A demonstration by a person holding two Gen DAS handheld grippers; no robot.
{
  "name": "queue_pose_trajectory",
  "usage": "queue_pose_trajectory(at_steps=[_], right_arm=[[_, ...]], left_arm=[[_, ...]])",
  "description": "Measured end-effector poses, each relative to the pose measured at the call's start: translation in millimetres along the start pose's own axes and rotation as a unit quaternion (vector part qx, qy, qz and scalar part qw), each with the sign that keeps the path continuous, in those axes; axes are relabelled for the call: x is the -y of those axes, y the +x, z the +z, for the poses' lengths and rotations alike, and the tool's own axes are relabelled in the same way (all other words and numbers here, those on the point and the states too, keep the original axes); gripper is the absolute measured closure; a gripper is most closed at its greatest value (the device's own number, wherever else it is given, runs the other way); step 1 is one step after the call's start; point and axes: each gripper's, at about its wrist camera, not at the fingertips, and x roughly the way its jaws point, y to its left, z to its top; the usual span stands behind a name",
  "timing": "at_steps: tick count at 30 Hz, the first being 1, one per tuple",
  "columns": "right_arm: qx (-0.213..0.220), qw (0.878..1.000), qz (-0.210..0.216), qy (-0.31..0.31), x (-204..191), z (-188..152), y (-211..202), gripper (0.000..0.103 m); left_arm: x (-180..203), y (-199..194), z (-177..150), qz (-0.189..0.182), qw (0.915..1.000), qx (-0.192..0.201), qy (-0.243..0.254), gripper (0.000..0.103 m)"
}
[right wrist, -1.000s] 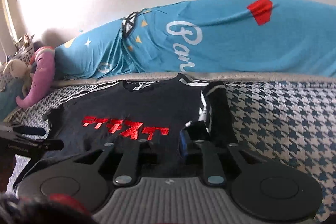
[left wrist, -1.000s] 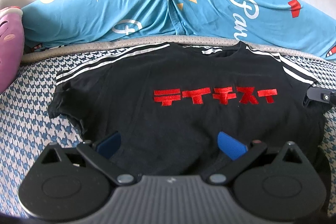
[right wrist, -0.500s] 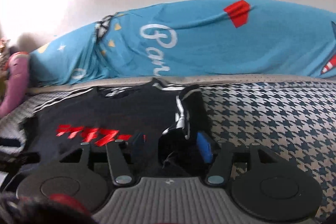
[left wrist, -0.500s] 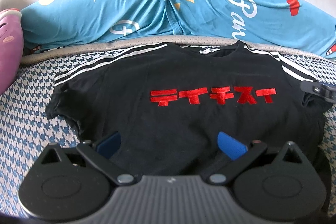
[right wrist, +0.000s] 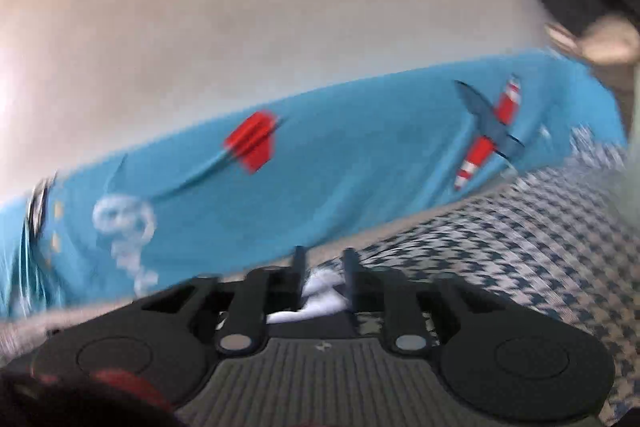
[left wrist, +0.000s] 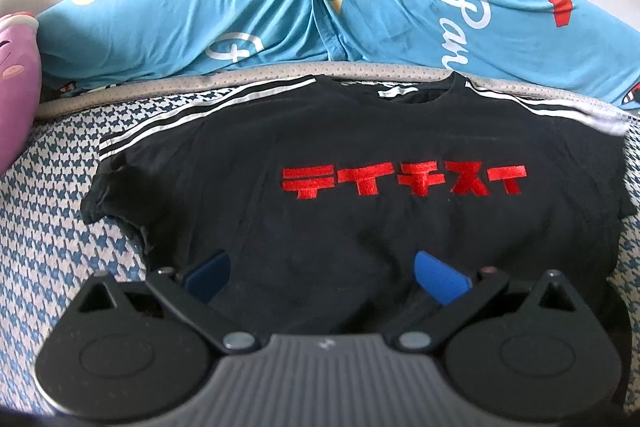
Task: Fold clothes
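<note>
A black T-shirt (left wrist: 360, 163) with red lettering (left wrist: 402, 179) across the chest is lying flat, front up, on a bed (left wrist: 52, 227) covered in a blue-and-white houndstooth sheet. Its collar is pointing toward the far edge of the bed, where a long blue cover (left wrist: 256, 19) printed with stars, triangles and white script is lying bunched along the wall. White stripes are running along both shoulders of the shirt. One short sleeve is spreading out toward the left side of the bed, and the opposite sleeve is looking blurred at its white-striped end. A purple soft toy (left wrist: 16, 99) is sitting at the far left corner.

The left hand-held gripper (left wrist: 322, 267) is hovering over the lower part of the shirt near the near edge of the bed, its blue-padded fingers (left wrist: 438, 277) spread wide with nothing between them.

The right wrist view is heavily blurred. The right hand-held gripper (right wrist: 323, 281) is pointing toward the blue cover (right wrist: 320, 187) and the houndstooth bed (right wrist: 520, 247), with its two fingers drawn close together. A bit of white cloth (right wrist: 320, 293) is showing between them, but the blur makes it impossible to tell whether they are pinching it. A dark blurred shape is showing in the top right corner of that view.
</note>
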Motion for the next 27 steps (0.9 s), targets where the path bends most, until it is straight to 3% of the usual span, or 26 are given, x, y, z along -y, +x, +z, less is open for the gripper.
queue_pose_trajectory(at_steps=[3, 11, 16, 20, 27], right_arm=[[-0.011, 1.0, -0.001, 0.019, 15, 6, -3, 0.075], [-0.098, 0.995, 0.023, 0.007, 28, -6, -13, 0.075], [-0.135, 0.989, 0.032, 0.045, 43, -13, -24, 0.067], [-0.166, 0.98, 0.053, 0.095, 47, -20, -25, 0.067], [-0.209, 0.966, 0.083, 0.124, 34, -30, -15, 0.067]], left_arm=[[0, -2, 0, -0.002, 1.0, 0.003, 0.0, 0.0], [5, -10, 0, -0.005, 0.9999, 0.013, 0.007, 0.0], [7, -17, 0, -0.008, 0.9997, 0.021, 0.01, 0.0], [9, -23, -1, -0.012, 0.9996, 0.025, 0.011, 0.0], [7, -25, -2, -0.012, 0.9995, 0.026, 0.01, 0.0]])
